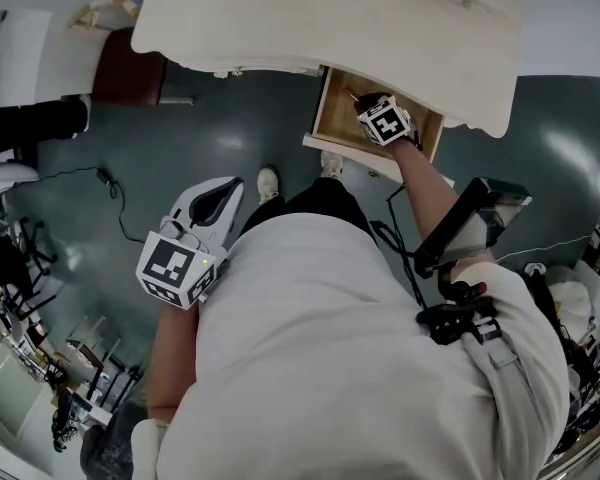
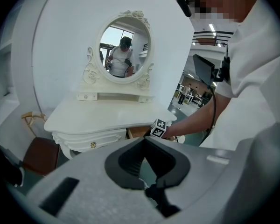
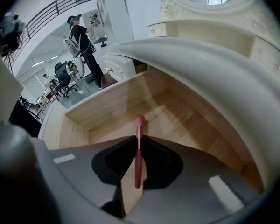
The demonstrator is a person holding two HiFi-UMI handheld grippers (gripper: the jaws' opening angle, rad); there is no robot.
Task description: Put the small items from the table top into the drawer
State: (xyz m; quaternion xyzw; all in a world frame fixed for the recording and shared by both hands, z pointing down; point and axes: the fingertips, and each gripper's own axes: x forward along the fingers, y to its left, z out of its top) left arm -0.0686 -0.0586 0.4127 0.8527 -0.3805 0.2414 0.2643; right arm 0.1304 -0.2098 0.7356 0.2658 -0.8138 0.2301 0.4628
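Observation:
The cream dressing table (image 1: pixel 330 18) has its wooden drawer (image 1: pixel 332 118) pulled out. My right gripper (image 1: pixel 365 103) reaches into it. In the right gripper view the gripper (image 3: pixel 139 136) is shut on a thin red stick (image 3: pixel 139 148), which points forward and hangs over the drawer's bare floor (image 3: pixel 177 120). I see nothing else lying in the drawer. My left gripper (image 1: pixel 232 182) hangs low at the person's left side, away from the table, its jaws (image 2: pixel 144 140) shut with nothing between them. The table top (image 2: pixel 107 113) looks bare in the left gripper view.
An oval mirror (image 2: pixel 125 48) stands at the back of the table. A brown stool (image 1: pixel 130 68) sits left of the table, and a cable (image 1: pixel 115 193) trails on the grey floor. A person (image 3: pixel 84 36) stands far off in the room.

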